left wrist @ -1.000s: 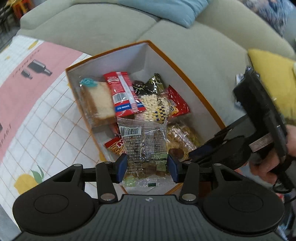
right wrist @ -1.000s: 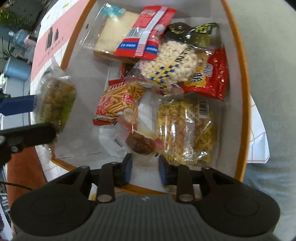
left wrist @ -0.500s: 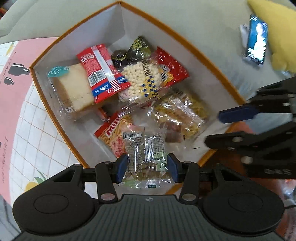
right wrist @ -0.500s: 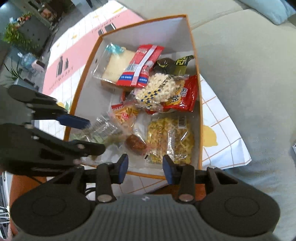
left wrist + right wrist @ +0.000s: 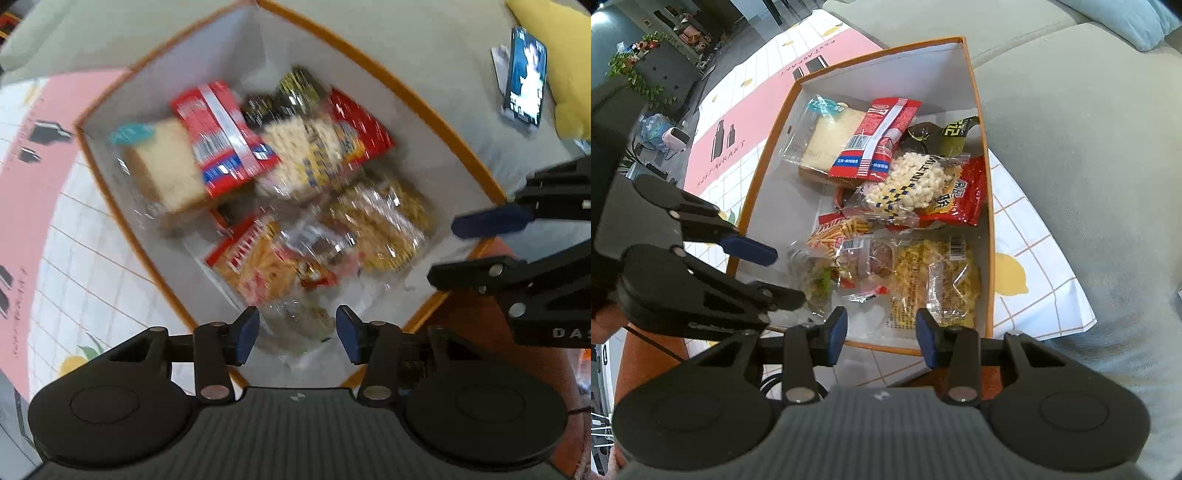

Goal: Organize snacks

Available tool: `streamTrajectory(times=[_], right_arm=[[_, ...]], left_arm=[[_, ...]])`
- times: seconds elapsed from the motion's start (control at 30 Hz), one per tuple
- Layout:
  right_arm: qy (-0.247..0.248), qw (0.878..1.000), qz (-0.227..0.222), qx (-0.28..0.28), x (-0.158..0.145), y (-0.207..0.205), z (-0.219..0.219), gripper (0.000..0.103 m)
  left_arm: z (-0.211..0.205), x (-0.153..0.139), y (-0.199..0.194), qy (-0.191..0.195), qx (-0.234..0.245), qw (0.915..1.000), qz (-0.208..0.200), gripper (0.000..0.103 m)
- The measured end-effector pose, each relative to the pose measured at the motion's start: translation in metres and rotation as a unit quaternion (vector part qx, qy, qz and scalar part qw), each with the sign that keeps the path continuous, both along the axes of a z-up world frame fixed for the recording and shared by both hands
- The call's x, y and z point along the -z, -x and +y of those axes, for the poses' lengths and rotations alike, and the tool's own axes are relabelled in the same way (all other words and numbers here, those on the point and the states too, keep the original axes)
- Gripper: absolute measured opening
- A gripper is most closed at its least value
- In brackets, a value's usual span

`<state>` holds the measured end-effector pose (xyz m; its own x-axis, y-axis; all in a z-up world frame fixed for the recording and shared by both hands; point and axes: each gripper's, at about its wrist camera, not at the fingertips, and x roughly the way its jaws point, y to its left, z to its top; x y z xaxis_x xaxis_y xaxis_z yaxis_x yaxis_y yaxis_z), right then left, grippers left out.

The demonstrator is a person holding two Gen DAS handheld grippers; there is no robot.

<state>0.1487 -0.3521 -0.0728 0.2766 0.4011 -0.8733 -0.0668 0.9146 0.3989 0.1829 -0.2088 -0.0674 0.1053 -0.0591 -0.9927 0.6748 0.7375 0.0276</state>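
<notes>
An orange-rimmed white box holds several snack packs. A clear pack with green and brown snacks lies in the box's near corner, below my left gripper. That gripper is open and empty above the pack; in the right wrist view it hangs over the box's left edge. My right gripper is open and empty over the box's near rim; it also shows in the left wrist view. Bread and a red pack lie at the far end.
The box stands on a pink and white checked cloth beside a grey-green sofa. A phone and a yellow cushion lie on the sofa. A brown table edge shows near the box.
My left gripper has opened and let go of the clear pack, which now lies in the box. My right gripper has pulled back and up from the box.
</notes>
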Motion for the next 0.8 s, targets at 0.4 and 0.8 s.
streamTrajectory(times=[0.4, 0.8], right_arm=[[0.033, 0.995, -0.089, 0.003, -0.038, 0.009, 0.033, 0.03], [0.092, 0.955, -0.272, 0.081, -0.108, 0.067, 0.081, 0.064]], left_arm=[[0.039, -0.066, 0.022, 0.083, -0.064, 0.9851, -0.136, 0.057], [0.11, -0.128, 0.096, 0.168, -0.153, 0.9138, -0.337, 0.058]])
